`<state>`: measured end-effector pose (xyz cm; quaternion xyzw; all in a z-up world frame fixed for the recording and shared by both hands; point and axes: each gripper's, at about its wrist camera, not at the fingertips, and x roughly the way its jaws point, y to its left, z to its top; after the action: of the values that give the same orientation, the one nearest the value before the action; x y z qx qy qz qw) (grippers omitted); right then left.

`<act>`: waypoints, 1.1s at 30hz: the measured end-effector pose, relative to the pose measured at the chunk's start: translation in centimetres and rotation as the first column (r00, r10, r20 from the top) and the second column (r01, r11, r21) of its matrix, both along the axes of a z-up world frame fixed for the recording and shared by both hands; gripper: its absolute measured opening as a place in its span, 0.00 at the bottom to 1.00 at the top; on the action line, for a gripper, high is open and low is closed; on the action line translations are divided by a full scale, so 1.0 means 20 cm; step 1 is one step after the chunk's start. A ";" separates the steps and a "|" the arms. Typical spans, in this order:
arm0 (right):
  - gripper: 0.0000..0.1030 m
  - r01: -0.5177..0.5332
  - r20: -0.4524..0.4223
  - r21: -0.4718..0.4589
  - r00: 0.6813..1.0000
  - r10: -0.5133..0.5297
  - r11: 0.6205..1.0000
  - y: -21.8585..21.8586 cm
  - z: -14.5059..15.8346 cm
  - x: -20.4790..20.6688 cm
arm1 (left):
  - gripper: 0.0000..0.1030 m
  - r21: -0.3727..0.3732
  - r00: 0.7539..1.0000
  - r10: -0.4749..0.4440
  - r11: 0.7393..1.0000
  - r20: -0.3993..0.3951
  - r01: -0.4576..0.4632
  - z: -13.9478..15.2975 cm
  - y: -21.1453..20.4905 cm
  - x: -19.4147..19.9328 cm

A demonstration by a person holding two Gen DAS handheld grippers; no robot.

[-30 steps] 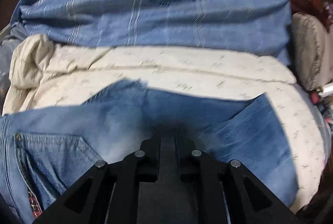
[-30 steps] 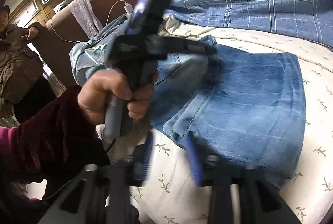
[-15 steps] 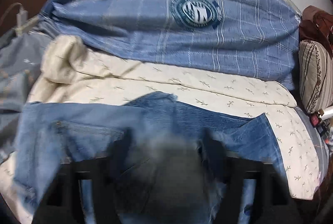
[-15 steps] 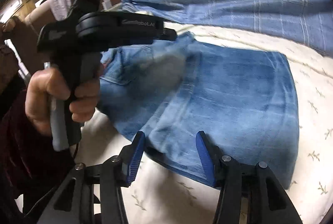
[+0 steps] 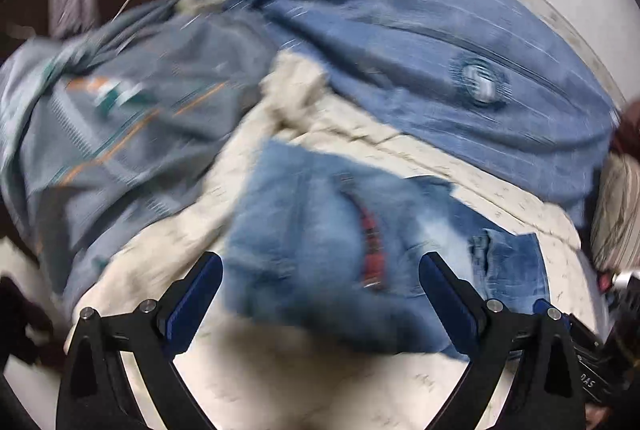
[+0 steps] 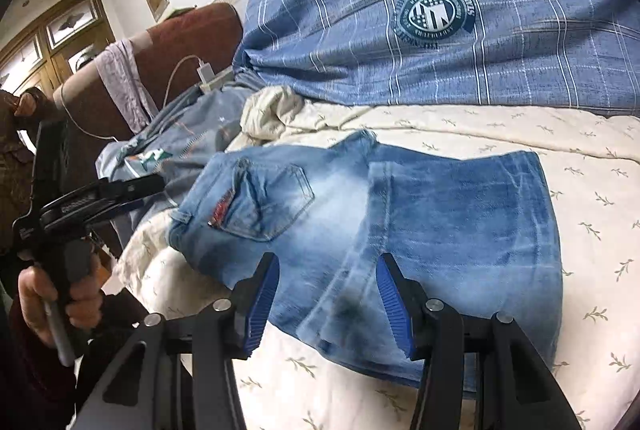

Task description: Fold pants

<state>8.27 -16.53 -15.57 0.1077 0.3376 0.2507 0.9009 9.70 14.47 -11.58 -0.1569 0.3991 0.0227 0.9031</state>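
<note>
A bed under a cream leaf-print sheet (image 6: 500, 134) fills the room, with a blue plaid quilt (image 6: 400, 62) heaped behind and a brown padded chair (image 6: 180, 46) beside it. The folded, faded blue denim pants (image 6: 400, 230) lie flat on the sheet. The left gripper (image 5: 320, 290) has just been opening, fingers wide and empty, while the right gripper (image 6: 327, 304) hangs half-spread over the denim, gripping nothing.

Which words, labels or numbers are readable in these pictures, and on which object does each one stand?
"SSTIS": on the ribbon of the round crest printed on the blue checked cover.
Ring text around that crest: too small to read.
Red tag on the jeans pocket: unreadable.
Lettering on the left gripper body: blurred.
</note>
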 end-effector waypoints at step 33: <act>0.53 0.170 -0.025 0.029 0.985 -0.170 0.985 -0.32 -0.01 -0.03 | 0.92 -0.455 0.985 0.014 0.885 -0.174 -0.093 -0.48 0.18 0.28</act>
<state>7.72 -22.91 -15.74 0.1531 0.3334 0.1769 0.9133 15.26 18.05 -21.14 -0.3755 0.4622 -0.0351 0.8026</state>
